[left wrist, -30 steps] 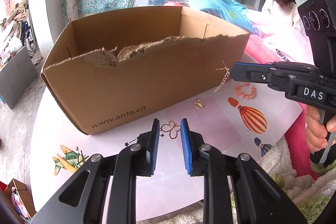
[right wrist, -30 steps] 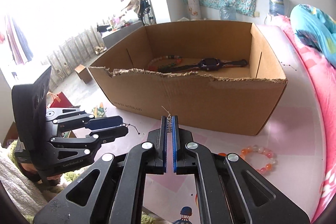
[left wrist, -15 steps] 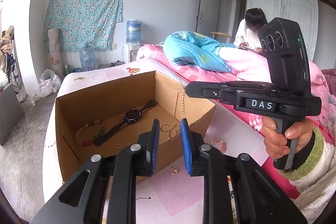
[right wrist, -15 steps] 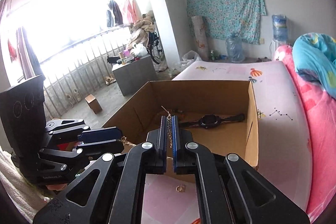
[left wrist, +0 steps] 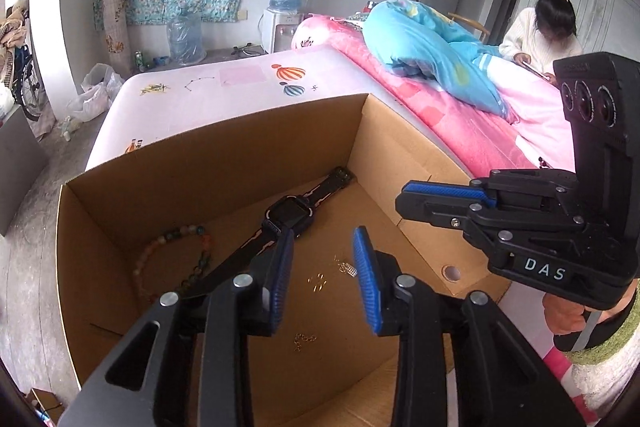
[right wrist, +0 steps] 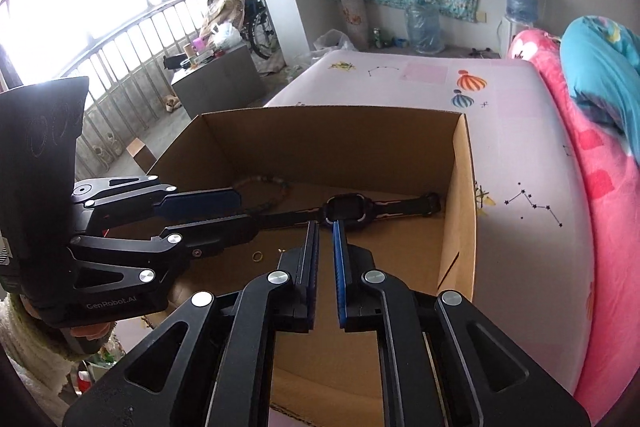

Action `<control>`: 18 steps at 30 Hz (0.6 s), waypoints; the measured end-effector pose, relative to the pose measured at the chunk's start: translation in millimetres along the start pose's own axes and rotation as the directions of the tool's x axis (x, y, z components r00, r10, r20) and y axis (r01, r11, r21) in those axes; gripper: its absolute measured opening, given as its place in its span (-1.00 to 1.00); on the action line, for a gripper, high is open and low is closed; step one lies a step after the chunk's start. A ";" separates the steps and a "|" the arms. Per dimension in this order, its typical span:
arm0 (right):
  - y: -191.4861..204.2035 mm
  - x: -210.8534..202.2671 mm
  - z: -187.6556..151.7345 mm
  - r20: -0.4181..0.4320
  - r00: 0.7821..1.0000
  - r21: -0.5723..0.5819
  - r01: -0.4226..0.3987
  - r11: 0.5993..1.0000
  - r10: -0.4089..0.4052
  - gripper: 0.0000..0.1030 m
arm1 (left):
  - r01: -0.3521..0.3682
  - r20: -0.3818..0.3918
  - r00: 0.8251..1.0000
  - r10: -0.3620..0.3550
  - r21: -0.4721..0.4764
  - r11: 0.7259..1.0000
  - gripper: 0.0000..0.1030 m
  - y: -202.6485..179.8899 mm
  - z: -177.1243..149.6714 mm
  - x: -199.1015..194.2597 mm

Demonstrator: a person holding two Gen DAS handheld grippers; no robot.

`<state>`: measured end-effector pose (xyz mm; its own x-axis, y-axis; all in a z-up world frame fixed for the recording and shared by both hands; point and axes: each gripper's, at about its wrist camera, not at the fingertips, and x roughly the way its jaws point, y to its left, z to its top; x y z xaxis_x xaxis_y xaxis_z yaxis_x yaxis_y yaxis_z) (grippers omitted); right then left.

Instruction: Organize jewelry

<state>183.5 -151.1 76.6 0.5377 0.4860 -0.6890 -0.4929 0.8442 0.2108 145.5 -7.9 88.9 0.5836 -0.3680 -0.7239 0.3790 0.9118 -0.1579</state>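
The open cardboard box (left wrist: 200, 163) (right wrist: 464, 187) stands on the pink sheet, and both grippers hang over it. On its floor lie a black watch (left wrist: 288, 213) (right wrist: 346, 209), a beaded bracelet (left wrist: 172, 255) (right wrist: 272, 183), a gold ring (right wrist: 257, 256), small gold pieces (left wrist: 318, 281) and a thin gold chain (left wrist: 304, 339). My left gripper (left wrist: 324, 259) (right wrist: 244, 215) is opening, with nothing between its blue pads. My right gripper (right wrist: 326, 231) (left wrist: 408, 201) is opening too: a narrow gap shows between its pads and nothing is in it.
The pink printed sheet (right wrist: 520, 131) stretches beyond and to the right of the box. Pink bedding with a blue quilt (left wrist: 432, 39) lies further right, where a person (left wrist: 548, 35) sits. A railing and clutter (right wrist: 160, 67) are on the left.
Both grippers rose from in front of the box to above its inside. The gold ornament left my left jaws and the chain left my right jaws. Both jaws have widened.
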 end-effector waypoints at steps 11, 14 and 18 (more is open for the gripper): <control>-9.9 -46.0 -10.3 0.125 0.991 0.050 -0.048 0.998 0.042 -0.84 | 0.030 0.116 0.993 -0.023 -0.055 0.998 -0.40 17.3 -1.7 -33.6; -10.1 -70.1 -17.2 0.191 0.978 0.036 -0.088 0.995 0.080 -0.84 | 0.064 0.176 0.983 -0.055 -0.045 0.997 -0.40 18.9 -9.5 -58.5; -4.8 -102.5 -37.0 0.260 0.954 -0.002 -0.156 0.988 0.151 -0.77 | 0.105 0.232 0.967 -0.104 0.008 0.994 -0.39 14.5 -33.0 -89.7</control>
<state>105.5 -213.4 120.6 0.6165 0.6497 -0.4446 -0.5718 0.7578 0.3145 75.0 44.4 129.4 0.6916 -0.4931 -0.5277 0.4443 0.8666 -0.2274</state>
